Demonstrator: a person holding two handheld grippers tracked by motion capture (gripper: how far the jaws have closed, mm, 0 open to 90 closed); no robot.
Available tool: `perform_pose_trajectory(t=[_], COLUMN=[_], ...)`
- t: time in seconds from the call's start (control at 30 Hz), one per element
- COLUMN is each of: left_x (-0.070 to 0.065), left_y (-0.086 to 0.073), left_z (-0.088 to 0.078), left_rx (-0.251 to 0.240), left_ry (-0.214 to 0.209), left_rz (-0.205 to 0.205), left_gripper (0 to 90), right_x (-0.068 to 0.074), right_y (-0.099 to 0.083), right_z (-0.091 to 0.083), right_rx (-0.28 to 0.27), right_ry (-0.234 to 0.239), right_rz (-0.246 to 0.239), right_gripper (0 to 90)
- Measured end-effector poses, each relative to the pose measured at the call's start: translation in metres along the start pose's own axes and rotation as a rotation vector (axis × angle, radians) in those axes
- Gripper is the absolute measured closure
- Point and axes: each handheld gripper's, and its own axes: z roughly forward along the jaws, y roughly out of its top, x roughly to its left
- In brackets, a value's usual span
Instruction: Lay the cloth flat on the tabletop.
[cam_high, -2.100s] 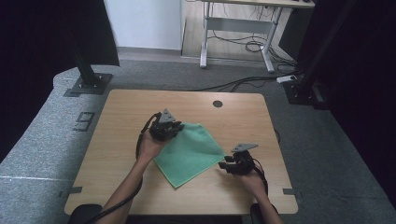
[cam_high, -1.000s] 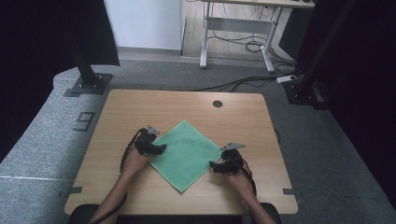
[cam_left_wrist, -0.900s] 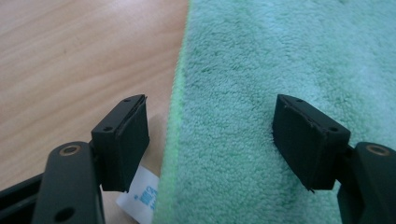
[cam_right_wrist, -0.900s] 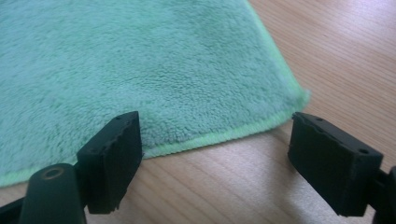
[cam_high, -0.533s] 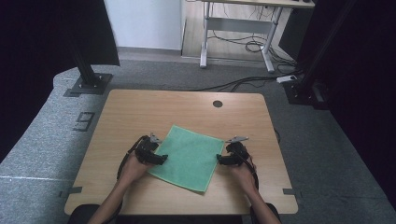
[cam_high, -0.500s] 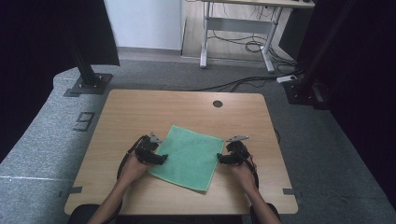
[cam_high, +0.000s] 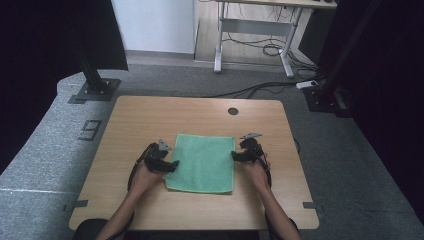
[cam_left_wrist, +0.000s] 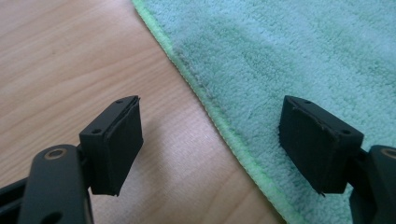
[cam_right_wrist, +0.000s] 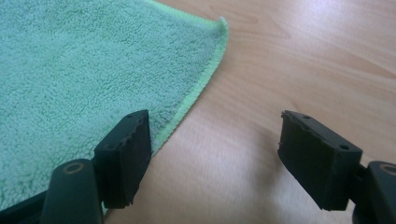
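Observation:
A green terry cloth lies flat and square on the wooden table. My left gripper rests low at the cloth's left edge. In the left gripper view the left gripper is open and straddles the cloth hem; its jaws have just been opening and pinch nothing. My right gripper sits at the cloth's right edge near the far corner. In the right gripper view the right gripper is open, having just closed a little. One jaw is over the cloth hem, with bare wood between the jaws.
A round cable hole sits near the table's far edge. Black stand bases rest on the grey floor at the far left and far right. Bare wood surrounds the cloth on all sides.
The cloth has turned from a diamond lie to square with the table and now lies flat. Both grippers have let go of it; the right hand has drifted toward its far right corner.

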Motion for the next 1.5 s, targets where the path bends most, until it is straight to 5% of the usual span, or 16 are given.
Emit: perform_pose_trajectory(t=[0.5, 1.0, 1.5], left_x=[0.008, 0.012, 0.003], left_y=[0.0, -0.001, 0.003], left_z=[0.008, 0.009, -0.028], left_rx=[-0.043, -0.049, -0.087], left_ry=[0.004, 0.013, -0.083], left_rz=[-0.051, -0.06, 0.005], left_gripper=[18.9, 17.0, 13.2], right_x=[-0.014, -0.016, -0.014], right_y=[0.017, 0.012, 0.006], right_z=[0.019, 0.018, -0.022], right_rx=[-0.024, -0.041, -0.117], right_ry=[-0.005, 0.037, 0.094], right_rz=[0.021, 0.05, 0.011], right_gripper=[25.0, 26.1, 20.4])
